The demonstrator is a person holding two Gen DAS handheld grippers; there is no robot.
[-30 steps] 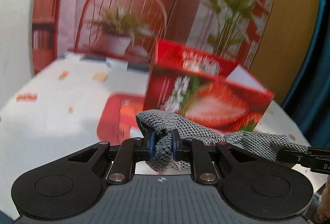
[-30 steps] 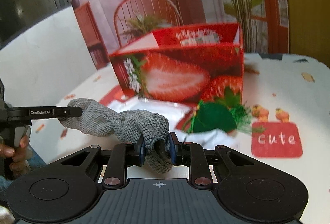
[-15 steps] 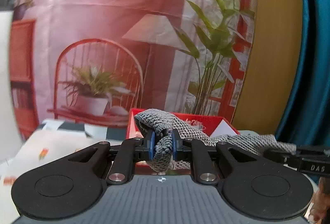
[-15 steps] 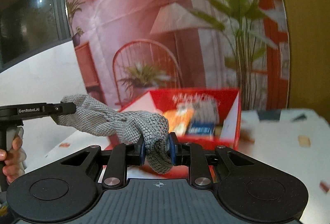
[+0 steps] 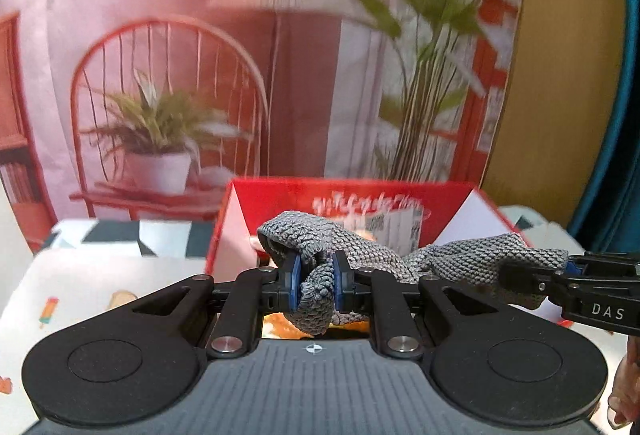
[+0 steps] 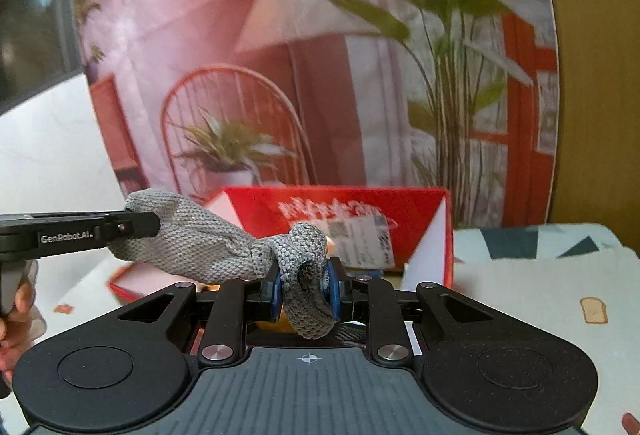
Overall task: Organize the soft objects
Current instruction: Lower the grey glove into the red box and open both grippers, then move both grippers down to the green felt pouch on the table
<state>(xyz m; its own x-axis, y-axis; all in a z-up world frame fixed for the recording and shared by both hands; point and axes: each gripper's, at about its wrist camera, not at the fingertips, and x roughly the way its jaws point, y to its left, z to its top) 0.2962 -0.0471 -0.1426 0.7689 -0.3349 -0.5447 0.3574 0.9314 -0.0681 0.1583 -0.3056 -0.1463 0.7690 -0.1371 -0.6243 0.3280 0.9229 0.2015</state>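
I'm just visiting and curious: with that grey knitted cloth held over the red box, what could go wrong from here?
1. Each gripper, left and right, pinches only a small bunch of the grey knitted cloth, so an end might slip free.
2. The red box already holds packets, so the cloth may catch on its rim.
3. The picture is blurred, so aiming could be off.

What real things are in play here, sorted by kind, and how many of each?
Grey knitted cloth: 1
Red box: 1
Grippers, left gripper and right gripper, both jaws clamped on the cloth: 2
Total: 4
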